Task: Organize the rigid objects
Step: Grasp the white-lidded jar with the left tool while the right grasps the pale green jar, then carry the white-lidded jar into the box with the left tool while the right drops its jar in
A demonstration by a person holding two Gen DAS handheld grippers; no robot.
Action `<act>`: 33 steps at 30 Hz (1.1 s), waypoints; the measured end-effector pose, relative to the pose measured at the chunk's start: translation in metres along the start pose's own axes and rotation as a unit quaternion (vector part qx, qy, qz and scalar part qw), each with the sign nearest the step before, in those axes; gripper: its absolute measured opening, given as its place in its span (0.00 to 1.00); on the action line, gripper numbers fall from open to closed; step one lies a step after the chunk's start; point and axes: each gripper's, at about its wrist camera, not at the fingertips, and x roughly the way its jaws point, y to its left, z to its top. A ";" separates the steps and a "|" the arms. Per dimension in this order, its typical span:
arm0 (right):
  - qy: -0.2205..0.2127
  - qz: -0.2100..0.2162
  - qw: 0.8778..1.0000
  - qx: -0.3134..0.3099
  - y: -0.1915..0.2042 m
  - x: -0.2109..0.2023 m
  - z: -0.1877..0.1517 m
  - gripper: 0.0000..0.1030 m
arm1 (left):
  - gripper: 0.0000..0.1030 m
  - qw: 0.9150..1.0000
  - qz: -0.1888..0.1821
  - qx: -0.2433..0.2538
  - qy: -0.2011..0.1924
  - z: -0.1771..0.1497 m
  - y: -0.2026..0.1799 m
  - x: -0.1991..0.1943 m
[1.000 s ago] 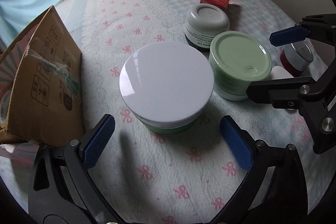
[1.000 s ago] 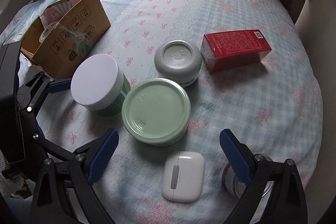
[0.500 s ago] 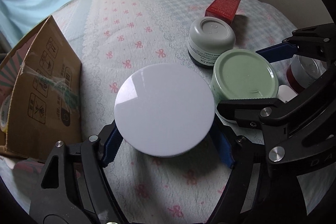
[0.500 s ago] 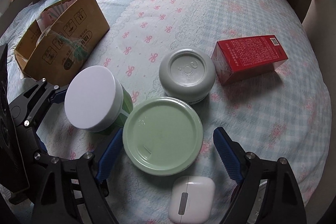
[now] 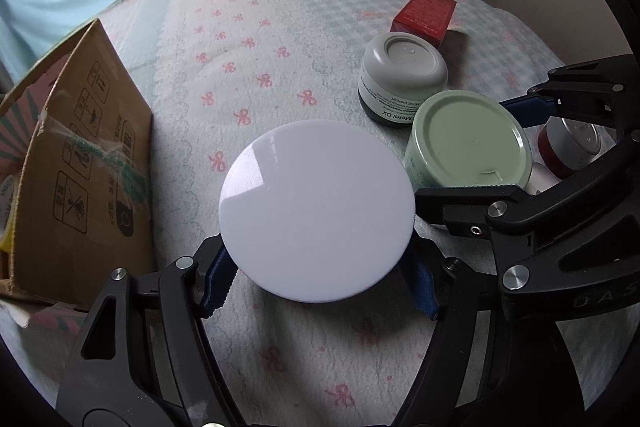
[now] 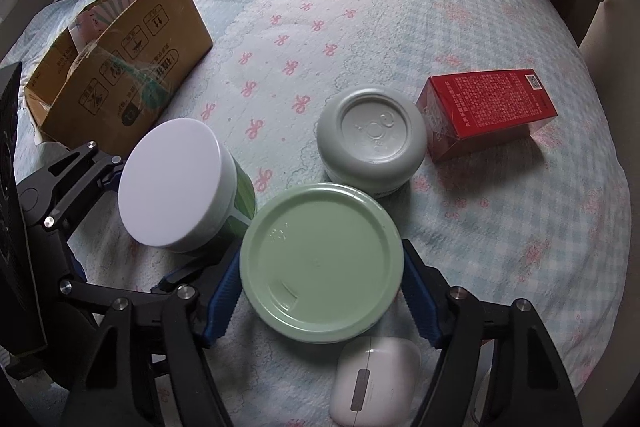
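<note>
I see a white-lidded jar (image 5: 316,211) with a green body standing upright on the bed (image 6: 360,27), close beside a pale green tub (image 6: 322,263), also upright, its flat lid facing me. Just behind the tub sits a grey jar (image 6: 372,135), with dark print low on its side. A red box (image 6: 488,107) lies on its long side to the right of the grey jar, a little apart. A white earbud case (image 6: 374,383) lies flat right next to the tub's near edge. A small red jar (image 5: 568,147) with a silvery top stands beyond the tub, partly hidden.
</note>
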 end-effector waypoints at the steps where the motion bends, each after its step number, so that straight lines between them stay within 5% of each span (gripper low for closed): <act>1: -0.001 0.000 1.000 0.003 0.000 -0.002 0.000 0.66 | 0.67 1.000 0.000 -0.001 0.001 -0.001 0.000 -0.001; 15: -0.044 -0.008 0.998 0.050 0.004 -0.066 0.001 0.66 | 0.67 1.000 -0.006 -0.007 -0.022 0.009 0.003 -0.068; 24: -0.091 -0.021 0.993 0.072 0.023 -0.172 0.021 0.66 | 0.67 0.998 0.011 -0.021 -0.060 0.047 0.026 -0.187; 33: -0.130 -0.002 0.990 0.061 0.072 -0.269 0.060 0.66 | 0.67 0.992 0.054 -0.074 -0.087 0.080 0.098 -0.312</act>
